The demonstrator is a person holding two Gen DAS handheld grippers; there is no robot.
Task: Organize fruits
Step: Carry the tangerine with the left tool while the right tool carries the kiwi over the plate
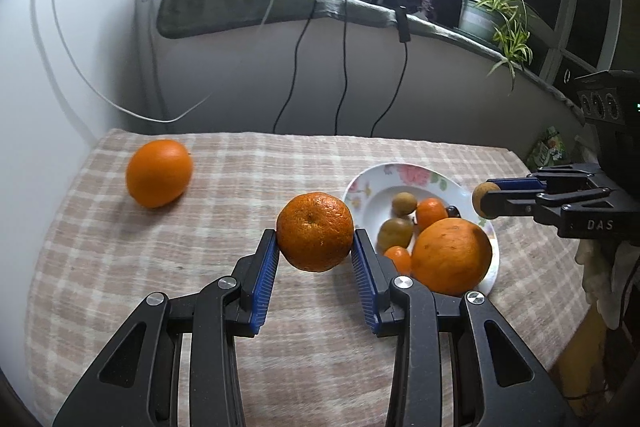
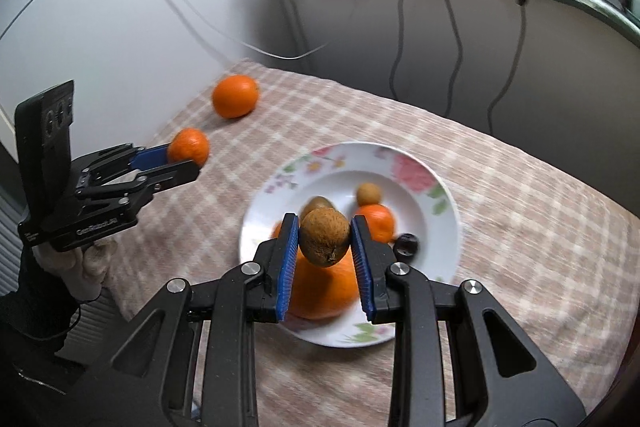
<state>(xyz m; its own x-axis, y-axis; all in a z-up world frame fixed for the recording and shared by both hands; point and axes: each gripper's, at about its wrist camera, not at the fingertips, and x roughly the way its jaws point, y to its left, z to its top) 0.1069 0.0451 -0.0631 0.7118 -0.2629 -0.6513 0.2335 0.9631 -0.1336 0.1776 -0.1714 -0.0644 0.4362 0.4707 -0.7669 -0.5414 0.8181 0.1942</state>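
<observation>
Above the plate, the right gripper held a kiwi tight, likely to drop it there. Nearby the left gripper squeezed a mandarin for the same trip

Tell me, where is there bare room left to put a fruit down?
The checked cloth is bare between the loose orange and the plate, and also right of the plate. The plate's near half is crowded with fruit; its far, flowered side is open.

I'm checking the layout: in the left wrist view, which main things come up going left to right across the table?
Loose orange → mandarin in the left gripper → big orange on the flowered plate → right gripper.
</observation>
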